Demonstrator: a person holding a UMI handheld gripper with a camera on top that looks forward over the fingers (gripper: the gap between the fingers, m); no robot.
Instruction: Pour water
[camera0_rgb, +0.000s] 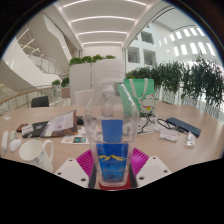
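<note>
Daylight fills a big atrium ahead of me, with a row of green plants (185, 78) along the far side. Below that runs the wooden table (190, 140), cluttered with papers (55, 124), a white mug (36, 151) and a dark flat case (183, 125). Nearest is the clear plastic bottle (108, 135) with its blue label, upright between my fingers. My gripper (110, 168) is clamped on it, both pink pads (137, 160) pressing its lower sides.
</note>
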